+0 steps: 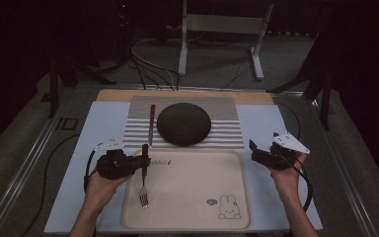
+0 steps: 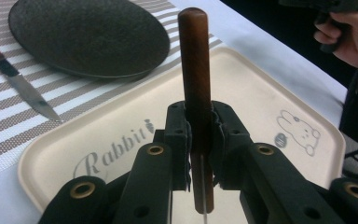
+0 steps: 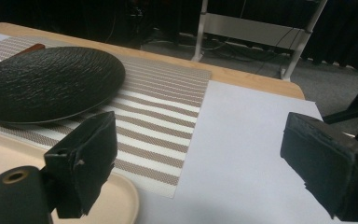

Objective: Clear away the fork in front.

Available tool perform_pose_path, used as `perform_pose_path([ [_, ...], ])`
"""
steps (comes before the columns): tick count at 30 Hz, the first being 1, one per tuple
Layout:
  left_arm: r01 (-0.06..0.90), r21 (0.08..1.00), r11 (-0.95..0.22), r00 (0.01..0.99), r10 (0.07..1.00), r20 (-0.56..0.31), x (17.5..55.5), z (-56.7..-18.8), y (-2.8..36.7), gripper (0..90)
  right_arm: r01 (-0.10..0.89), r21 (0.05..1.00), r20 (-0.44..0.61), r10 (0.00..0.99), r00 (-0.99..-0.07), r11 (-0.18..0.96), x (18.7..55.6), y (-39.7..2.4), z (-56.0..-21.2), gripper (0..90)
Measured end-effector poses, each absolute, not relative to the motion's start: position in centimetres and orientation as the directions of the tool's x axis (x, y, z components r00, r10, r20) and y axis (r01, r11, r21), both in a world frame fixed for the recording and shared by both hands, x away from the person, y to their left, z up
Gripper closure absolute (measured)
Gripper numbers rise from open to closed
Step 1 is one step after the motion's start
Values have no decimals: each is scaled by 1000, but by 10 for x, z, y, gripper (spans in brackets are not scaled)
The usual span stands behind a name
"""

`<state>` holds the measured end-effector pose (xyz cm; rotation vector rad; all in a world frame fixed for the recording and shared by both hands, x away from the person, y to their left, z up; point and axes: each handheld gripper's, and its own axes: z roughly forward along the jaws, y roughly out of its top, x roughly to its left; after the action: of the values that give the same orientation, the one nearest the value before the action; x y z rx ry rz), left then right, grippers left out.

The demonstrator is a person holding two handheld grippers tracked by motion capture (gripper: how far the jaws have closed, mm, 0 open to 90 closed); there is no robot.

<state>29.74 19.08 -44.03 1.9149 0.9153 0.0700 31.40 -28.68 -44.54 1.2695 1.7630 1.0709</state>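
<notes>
— Beige plastic, that tray (image 1: 192,197), with a rabbit drawing (image 1: 229,207) in its near right corner and the word "Rabbit" along its far edge. Where was the fork?

— The fork (image 1: 144,181) hung over the tray's left part, tines toward the person. The left claw (image 1: 144,163) was clamped on its dark wooden handle (image 2: 196,84); in the left gripper view both pads pressed the handle from either side.

— And the other hand?

— The right claw (image 1: 256,150) was held above the white sheet (image 1: 266,128) just right of the tray, its jaws spread wide and gripping nothing.

— What lay beyond the tray?

— A striped placemat (image 1: 222,116) on the counter (image 1: 118,95), touching the tray's far edge. On it sat a dark round plate (image 1: 183,123), and just left of the plate lay a knife (image 1: 151,123) with a reddish handle, blade pointing toward the tray.
</notes>
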Motion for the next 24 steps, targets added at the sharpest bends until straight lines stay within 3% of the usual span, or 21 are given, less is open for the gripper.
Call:
perform_pose_path([
  [24, 668, 688, -284, 648, 677, -349, 307, -486, 198, 712, 379, 908, -75, 959, -272, 178, 312, -288, -447, 108],
])
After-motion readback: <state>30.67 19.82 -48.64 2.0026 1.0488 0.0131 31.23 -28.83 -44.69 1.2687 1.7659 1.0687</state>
